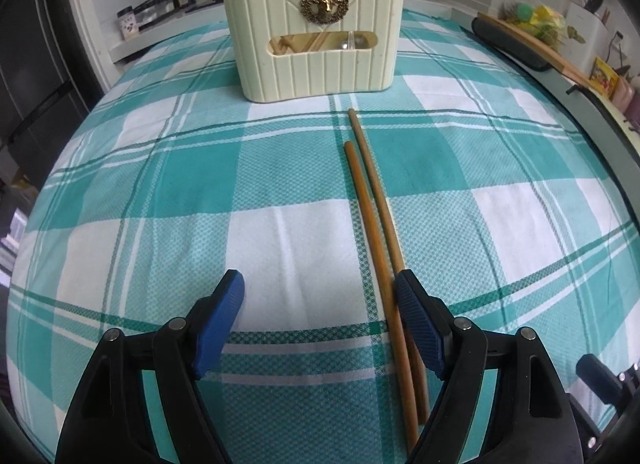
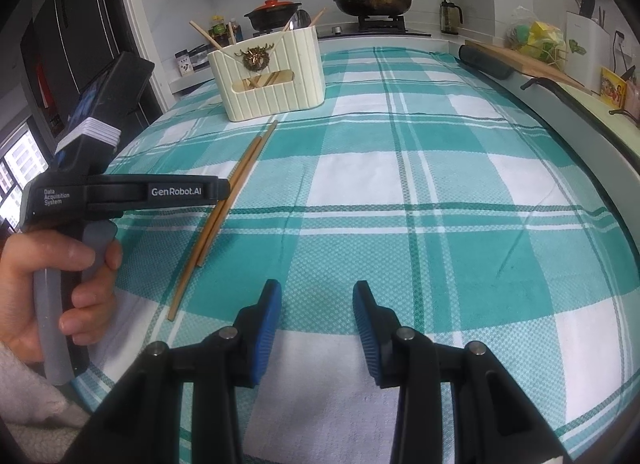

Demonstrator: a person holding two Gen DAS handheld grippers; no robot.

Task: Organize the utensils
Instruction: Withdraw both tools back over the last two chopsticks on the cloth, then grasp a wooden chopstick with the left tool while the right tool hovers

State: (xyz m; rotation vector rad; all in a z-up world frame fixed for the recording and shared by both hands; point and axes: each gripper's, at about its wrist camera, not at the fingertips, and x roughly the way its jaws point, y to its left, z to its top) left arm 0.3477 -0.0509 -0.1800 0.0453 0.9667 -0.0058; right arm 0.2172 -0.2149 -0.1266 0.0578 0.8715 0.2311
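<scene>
The tabletop is covered by a teal-and-white checked cloth with a few shallow creases. 2 wooden chopsticks lie side by side on the cloth, tips pointing toward a cream ribbed utensil holder that stands upright near the far edge and bears a gold deer-head ornament; more chopsticks and a spoon stand inside it. The left tool hangs low with its jaws wide apart, its right finger touching the near part of the chopsticks, nothing gripped. The right tool hovers over bare cloth, jaws moderately apart and empty. Behind the tabletop, a stove carries a lidded clay pot and a lidded frying pan. Bottles and jars line the back counter.
</scene>
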